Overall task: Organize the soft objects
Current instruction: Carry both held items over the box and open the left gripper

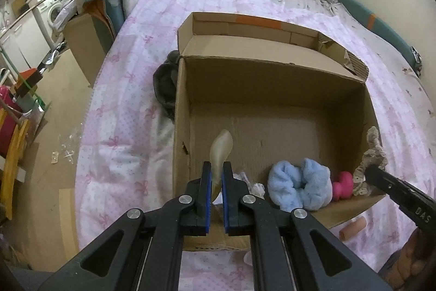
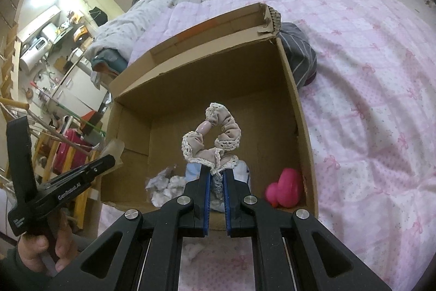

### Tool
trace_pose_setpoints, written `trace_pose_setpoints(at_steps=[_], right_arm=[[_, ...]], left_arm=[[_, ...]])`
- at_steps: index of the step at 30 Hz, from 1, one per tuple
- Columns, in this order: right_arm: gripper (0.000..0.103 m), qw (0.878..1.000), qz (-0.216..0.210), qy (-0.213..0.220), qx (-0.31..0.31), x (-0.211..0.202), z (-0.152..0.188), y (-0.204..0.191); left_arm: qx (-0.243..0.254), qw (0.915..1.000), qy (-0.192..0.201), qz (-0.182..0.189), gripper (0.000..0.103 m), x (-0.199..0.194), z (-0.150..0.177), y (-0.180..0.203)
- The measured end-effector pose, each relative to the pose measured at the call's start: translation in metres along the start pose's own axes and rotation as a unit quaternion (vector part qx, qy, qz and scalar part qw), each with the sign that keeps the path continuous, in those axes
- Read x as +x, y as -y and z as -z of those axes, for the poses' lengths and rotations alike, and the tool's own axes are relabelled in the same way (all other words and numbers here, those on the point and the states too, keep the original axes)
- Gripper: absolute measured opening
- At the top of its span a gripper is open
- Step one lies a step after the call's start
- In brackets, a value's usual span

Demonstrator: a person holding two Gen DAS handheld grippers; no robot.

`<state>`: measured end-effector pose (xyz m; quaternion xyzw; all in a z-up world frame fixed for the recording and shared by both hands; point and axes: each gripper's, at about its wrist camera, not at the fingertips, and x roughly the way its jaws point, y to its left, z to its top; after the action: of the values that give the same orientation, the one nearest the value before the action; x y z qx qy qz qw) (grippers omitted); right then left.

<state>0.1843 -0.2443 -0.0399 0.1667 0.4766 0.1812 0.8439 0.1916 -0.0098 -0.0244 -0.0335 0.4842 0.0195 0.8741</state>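
An open cardboard box (image 1: pixel 272 83) sits on the pink bedspread. My left gripper (image 1: pixel 217 173) is shut on a limp beige balloon (image 1: pixel 221 152) and holds it over the box's near left corner. My right gripper (image 2: pixel 217 176) is shut on a beige lace-edged scrunchie (image 2: pixel 215 138) and holds it above the box (image 2: pixel 207 64); it also shows in the left wrist view (image 1: pixel 372 162). Inside the box lie a light blue fluffy cloth (image 1: pixel 299 184), a pink rubber toy (image 1: pixel 344 184) (image 2: pixel 286 187) and white crumpled stuff (image 2: pixel 166 187).
A dark grey soft item (image 1: pixel 164 83) lies against the box's left side and a striped grey cloth (image 2: pixel 298 56) by its far right corner. A tan cylinder (image 1: pixel 353 228) lies on the bedspread near the box. Crumpled bedding is at the bed's head. Cluttered floor lies left.
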Motion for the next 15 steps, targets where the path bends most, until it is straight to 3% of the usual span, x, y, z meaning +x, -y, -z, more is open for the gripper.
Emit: trace_pose_setpoints(at_steps=[13, 15], right_arm=[[0.01, 1.0, 0.022, -0.018, 0.0, 0.011, 0.001, 0.003], [0.01, 1.0, 0.024, -0.02, -0.001, 0.013, 0.001, 0.003]], left_arm=[[0.015, 0.9998, -0.008, 0.007, 0.008, 0.005, 0.006, 0.007], [0.017, 0.9998, -0.009, 0.005, 0.013, 0.004, 0.006, 0.008]])
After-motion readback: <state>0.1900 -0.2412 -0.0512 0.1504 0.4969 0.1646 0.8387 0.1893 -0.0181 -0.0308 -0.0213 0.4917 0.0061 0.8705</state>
